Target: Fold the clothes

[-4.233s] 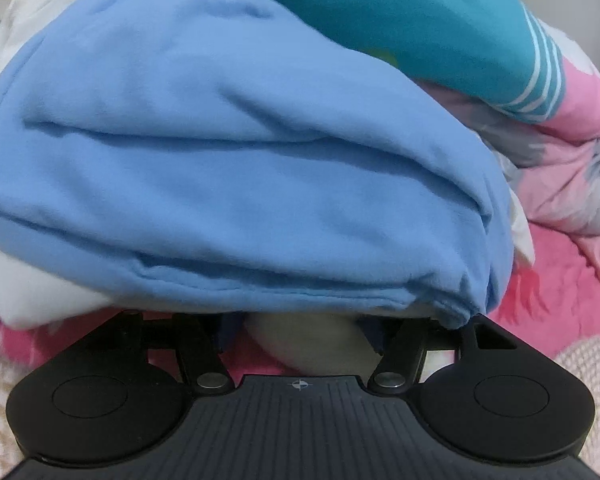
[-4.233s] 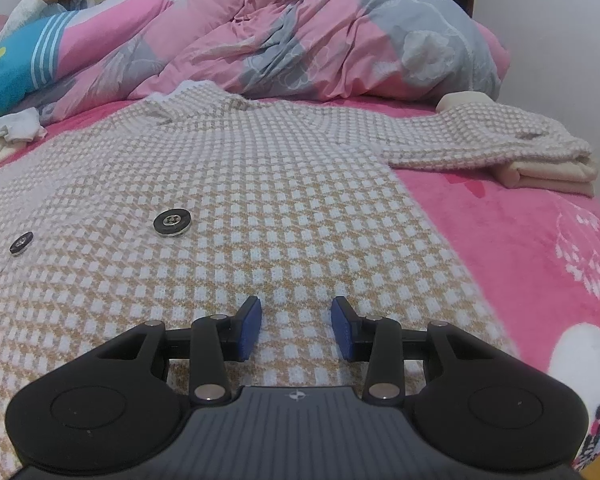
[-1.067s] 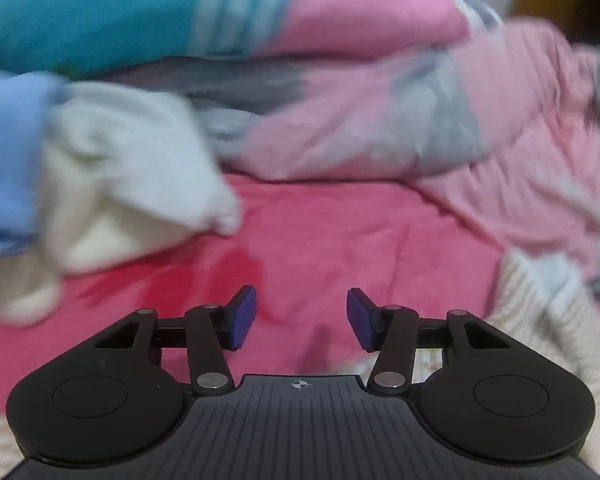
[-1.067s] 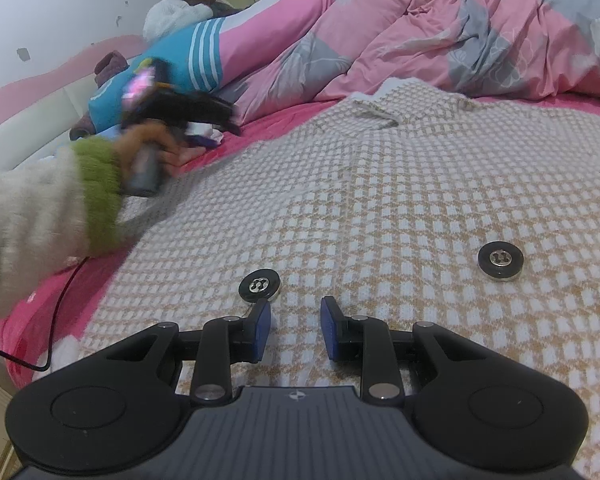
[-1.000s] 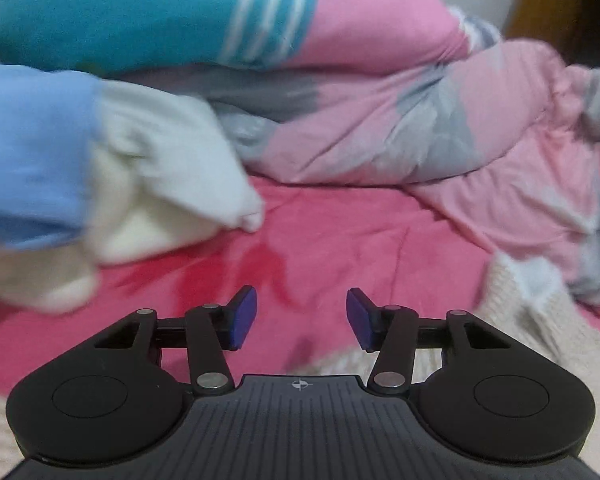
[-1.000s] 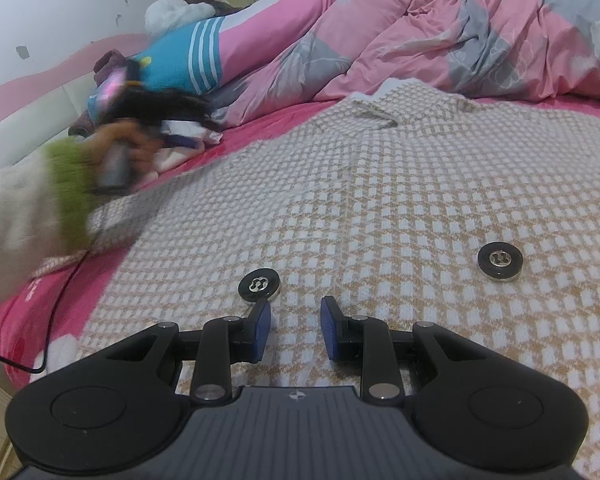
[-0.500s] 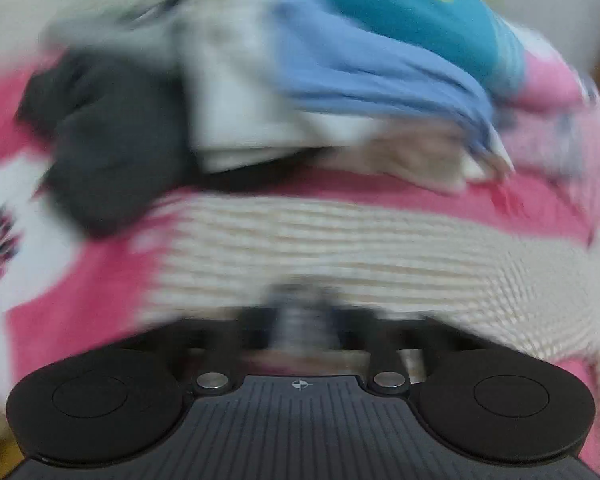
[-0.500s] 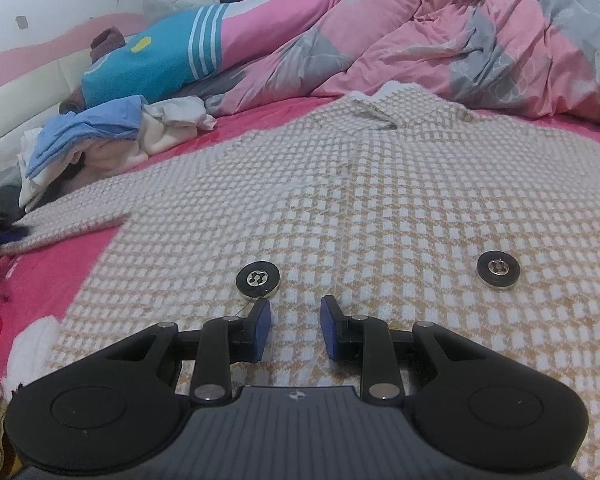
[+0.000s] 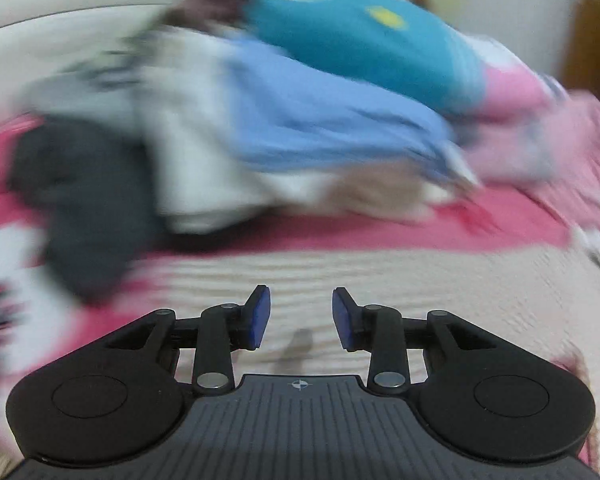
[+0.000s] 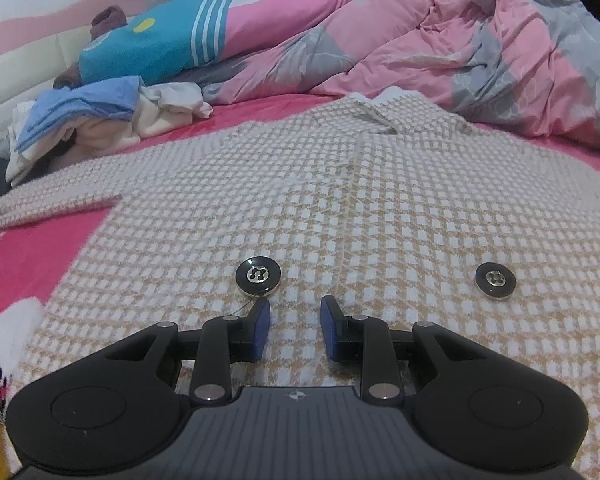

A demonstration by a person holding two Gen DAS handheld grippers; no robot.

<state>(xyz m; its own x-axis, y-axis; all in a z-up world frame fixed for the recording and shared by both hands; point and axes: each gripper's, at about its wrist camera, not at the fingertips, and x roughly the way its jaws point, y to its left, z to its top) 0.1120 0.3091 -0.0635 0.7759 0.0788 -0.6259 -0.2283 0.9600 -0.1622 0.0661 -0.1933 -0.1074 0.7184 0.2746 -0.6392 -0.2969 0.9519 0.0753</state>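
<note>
Your left claw (image 9: 298, 318) is opening, empty, over the checked cardigan (image 10: 380, 208); your right claw (image 10: 294, 328) hovers released above it.

The cardigan (image 10: 380, 200) ahead of the right gripper is tan-and-white checked, with black buttons (image 10: 258, 276). Left of it, the bedsheet (image 10: 32, 248) is pink; beyond, the duvet (image 10: 460, 52) is pink and grey.
</note>
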